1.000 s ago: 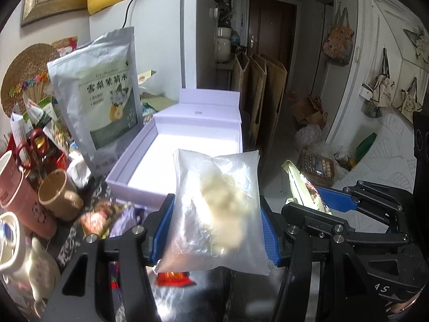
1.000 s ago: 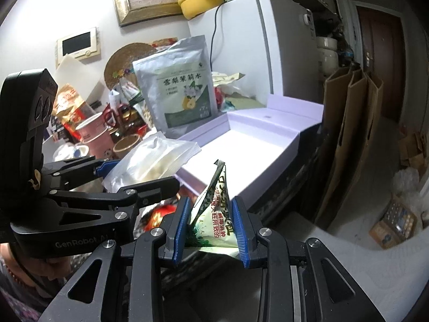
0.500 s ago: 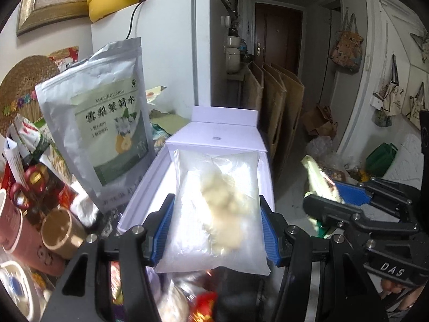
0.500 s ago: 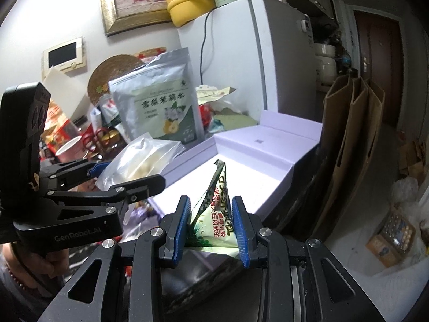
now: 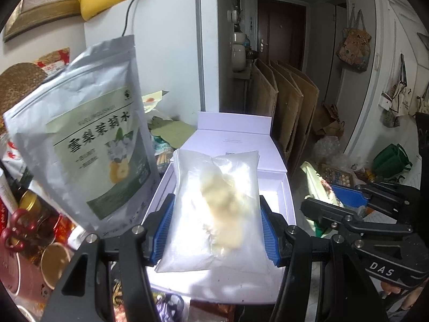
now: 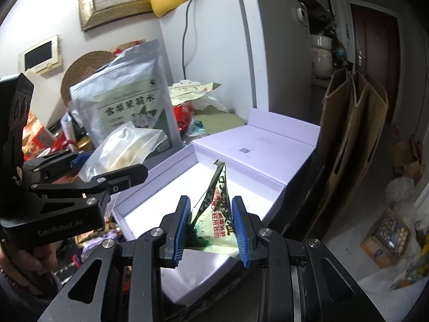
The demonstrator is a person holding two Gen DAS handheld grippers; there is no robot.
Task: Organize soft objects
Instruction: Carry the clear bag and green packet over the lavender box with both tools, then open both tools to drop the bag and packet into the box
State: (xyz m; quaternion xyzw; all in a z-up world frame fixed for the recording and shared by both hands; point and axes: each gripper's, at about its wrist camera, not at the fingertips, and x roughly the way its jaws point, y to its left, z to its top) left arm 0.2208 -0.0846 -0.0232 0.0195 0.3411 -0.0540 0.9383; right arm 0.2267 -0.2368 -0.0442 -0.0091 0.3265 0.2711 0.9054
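My left gripper point(image 5: 215, 230) is shut on a clear plastic bag point(image 5: 217, 209) with a pale yellow lump inside, held over the near end of an open lavender box point(image 5: 288, 198). The bag also shows in the right wrist view point(image 6: 126, 150), left of the box point(image 6: 278, 187). My right gripper point(image 6: 211, 228) is shut on a folded green-and-white sachet point(image 6: 217, 204) with red print, held above the box's white floor. The right gripper appears in the left wrist view point(image 5: 348, 209), beside the box's right wall.
A tall silver pouch point(image 5: 85, 139) with green label stands just left of the box. Cups, jars and snack packs point(image 5: 34, 214) crowd the table's left. A white fridge point(image 5: 171, 61) stands behind. Cardboard sheets point(image 5: 289, 112) lean at the right, with floor clutter point(image 6: 386, 236) beyond.
Both grippers have moved forward with their loads. The clear bag and the sachet now hang over the open box instead of short of its near edge.
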